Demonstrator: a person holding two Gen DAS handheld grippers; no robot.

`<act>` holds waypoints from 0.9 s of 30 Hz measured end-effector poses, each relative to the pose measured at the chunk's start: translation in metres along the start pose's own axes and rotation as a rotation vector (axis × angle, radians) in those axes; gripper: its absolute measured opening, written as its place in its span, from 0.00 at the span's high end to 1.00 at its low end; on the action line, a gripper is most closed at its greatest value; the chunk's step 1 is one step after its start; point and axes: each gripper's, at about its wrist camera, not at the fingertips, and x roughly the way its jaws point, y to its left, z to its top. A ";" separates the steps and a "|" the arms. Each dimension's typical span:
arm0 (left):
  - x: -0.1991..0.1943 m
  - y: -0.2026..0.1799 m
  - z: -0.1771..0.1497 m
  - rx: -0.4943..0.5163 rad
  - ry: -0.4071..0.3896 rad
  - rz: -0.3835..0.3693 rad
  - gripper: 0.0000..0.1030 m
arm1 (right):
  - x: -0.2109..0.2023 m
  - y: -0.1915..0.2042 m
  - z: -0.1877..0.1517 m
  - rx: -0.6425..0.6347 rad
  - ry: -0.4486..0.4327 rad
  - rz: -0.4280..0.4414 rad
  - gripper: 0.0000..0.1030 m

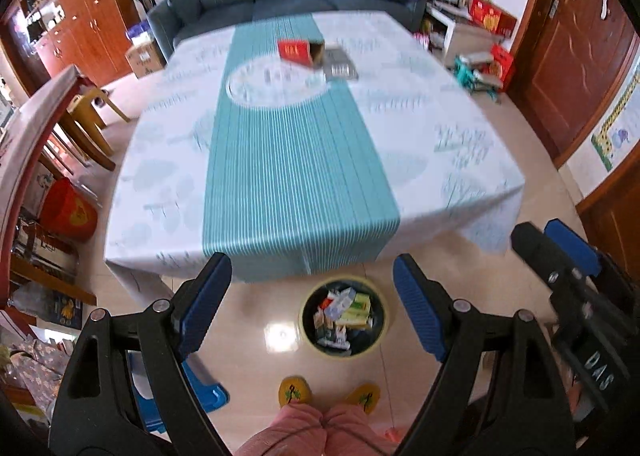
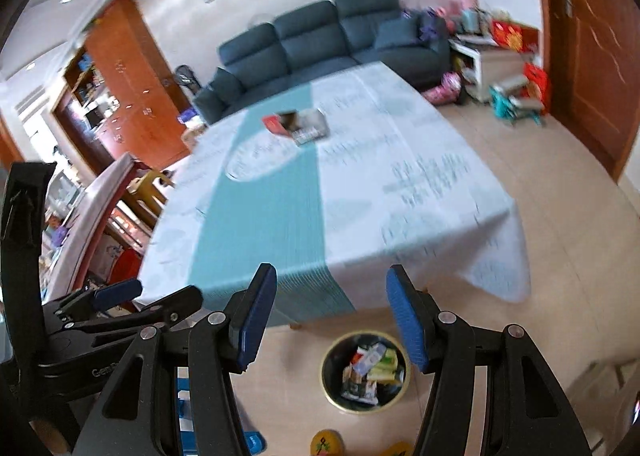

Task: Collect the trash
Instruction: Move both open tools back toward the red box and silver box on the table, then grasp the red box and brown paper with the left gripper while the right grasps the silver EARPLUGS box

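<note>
Both grippers are seen with jaws apart and nothing between them: the left gripper (image 1: 310, 306) and the right gripper (image 2: 330, 318) hang over the floor at the near edge of the table (image 1: 460, 159). The remaining trash lies ahead and far across the cloth: one red box (image 1: 296, 51), long axis across the table, and one flat grey packet (image 1: 340, 63) touching its right side. Neither hand is clearly nearer. One bin (image 1: 345, 320) (already part filled, its pieces too jumbled to be counted) stands directly below the jaws
</note>
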 end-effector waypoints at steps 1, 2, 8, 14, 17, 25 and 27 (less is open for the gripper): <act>-0.009 0.000 0.007 -0.009 -0.016 0.001 0.22 | -0.002 0.006 0.007 -0.015 -0.006 0.006 0.43; -0.012 0.001 0.012 -0.016 -0.027 -0.001 0.21 | -0.005 0.012 0.014 -0.038 -0.015 0.016 0.43; -0.035 0.011 0.055 -0.068 -0.087 0.001 0.22 | -0.014 0.037 0.055 -0.130 -0.052 0.041 0.40; -0.033 0.036 0.099 -0.108 -0.126 -0.010 0.21 | 0.013 0.051 0.100 -0.169 -0.060 0.051 0.39; -0.014 0.055 0.132 -0.121 -0.117 -0.026 0.21 | 0.043 0.057 0.126 -0.174 -0.048 0.040 0.39; 0.080 0.099 0.235 -0.125 -0.013 -0.108 0.21 | 0.163 0.055 0.201 -0.102 0.036 -0.014 0.37; 0.114 0.104 0.259 -0.120 0.039 -0.144 0.20 | 0.200 0.052 0.216 -0.064 0.072 -0.013 0.36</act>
